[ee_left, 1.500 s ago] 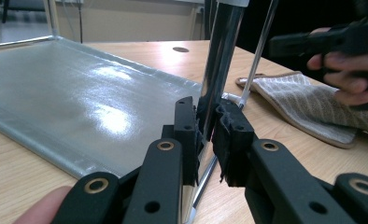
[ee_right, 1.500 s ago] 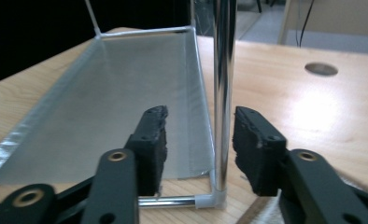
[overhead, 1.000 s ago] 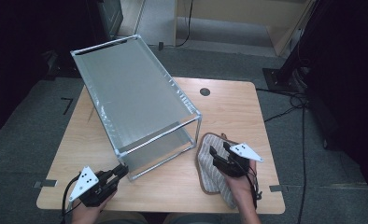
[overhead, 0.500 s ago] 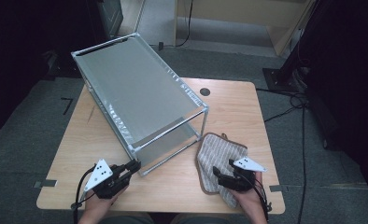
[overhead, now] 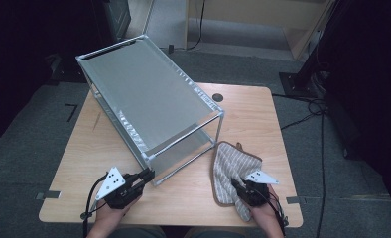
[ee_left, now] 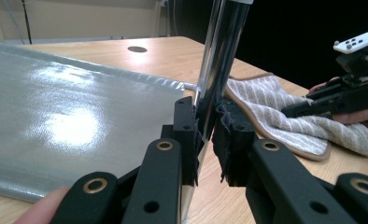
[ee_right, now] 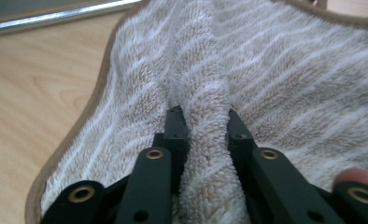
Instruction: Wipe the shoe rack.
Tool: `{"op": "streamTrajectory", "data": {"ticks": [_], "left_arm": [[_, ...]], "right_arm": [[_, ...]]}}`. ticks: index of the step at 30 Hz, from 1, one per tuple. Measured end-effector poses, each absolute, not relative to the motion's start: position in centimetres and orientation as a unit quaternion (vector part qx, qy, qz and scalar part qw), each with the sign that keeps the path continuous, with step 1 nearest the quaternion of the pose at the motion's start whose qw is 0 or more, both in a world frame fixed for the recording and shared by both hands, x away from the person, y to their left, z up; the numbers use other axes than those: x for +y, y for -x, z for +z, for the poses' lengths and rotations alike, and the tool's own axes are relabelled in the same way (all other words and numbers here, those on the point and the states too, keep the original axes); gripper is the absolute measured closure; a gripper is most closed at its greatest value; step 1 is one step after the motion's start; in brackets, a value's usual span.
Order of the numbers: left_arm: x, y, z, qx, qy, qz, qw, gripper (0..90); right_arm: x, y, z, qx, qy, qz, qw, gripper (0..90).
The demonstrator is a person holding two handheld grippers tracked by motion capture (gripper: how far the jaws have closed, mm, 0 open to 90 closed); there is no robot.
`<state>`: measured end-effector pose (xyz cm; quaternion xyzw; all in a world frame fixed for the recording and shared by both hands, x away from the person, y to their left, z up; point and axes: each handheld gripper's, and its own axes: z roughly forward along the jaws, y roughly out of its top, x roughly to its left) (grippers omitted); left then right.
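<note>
A silver two-shelf metal rack (overhead: 149, 99) stands tilted across the table's left half. My left gripper (overhead: 146, 174) is shut on its near corner post (ee_left: 222, 56), with the pads pressed on both sides of the tube (ee_left: 205, 135). A beige striped towel (overhead: 228, 168) lies at the table's right front, right beside the rack's corner. My right gripper (overhead: 237, 186) has just been closing, and its jaws pinch a raised fold of the towel (ee_right: 285, 74) between the pads (ee_right: 201, 116). In the left gripper view, the right gripper (ee_left: 294, 109) lies on the towel (ee_left: 275, 102).
The wooden table (overhead: 253, 119) has a round cable hole (overhead: 217, 97) behind the rack. Bare tabletop lies to the right of the rack and along the front edge between my hands. Dark floor and cables (overhead: 312, 114) surround the table.
The rack's near corner slid to the right with my left gripper. My right gripper sank toward the near edge onto the towel and closed on a fold.
</note>
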<state>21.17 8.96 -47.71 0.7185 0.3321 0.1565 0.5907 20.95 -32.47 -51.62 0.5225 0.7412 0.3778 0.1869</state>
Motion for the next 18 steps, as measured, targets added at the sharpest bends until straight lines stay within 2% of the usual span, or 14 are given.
{"op": "streamTrajectory", "data": {"ticks": [3,5,6,9,11,14,18], "left_arm": [[8.7,-21.0,-47.8,0.331,-0.718,0.155,0.592,79.9],[8.6,-20.9,-47.8,0.329,-0.719,0.156,0.592,80.0],[8.5,-20.8,-47.8,0.327,-0.720,0.157,0.592,80.1],[8.3,-20.7,-47.8,0.325,-0.721,0.156,0.592,80.2],[8.2,-20.4,-47.8,0.324,-0.722,0.156,0.591,80.2],[8.1,-20.2,-47.8,0.323,-0.722,0.155,0.592,80.1],[7.9,-19.6,-47.9,0.316,-0.726,0.156,0.590,80.2]], "right_arm": [[-32.6,-21.2,-50.2,0.701,-0.545,0.396,0.234,78.7],[-32.8,-21.3,-49.8,0.690,-0.549,0.405,0.241,78.7],[-33.2,-21.5,-48.5,0.659,-0.559,0.426,0.265,78.7],[-33.4,-21.6,-47.5,0.642,-0.561,0.438,0.283,78.6],[-33.4,-21.9,-45.6,0.615,-0.563,0.459,0.307,78.6],[-33.1,-22.1,-44.8,0.607,-0.561,0.467,0.315,78.5],[-31.8,-22.4,-41.3,0.596,-0.532,0.503,0.330,78.2]]}}
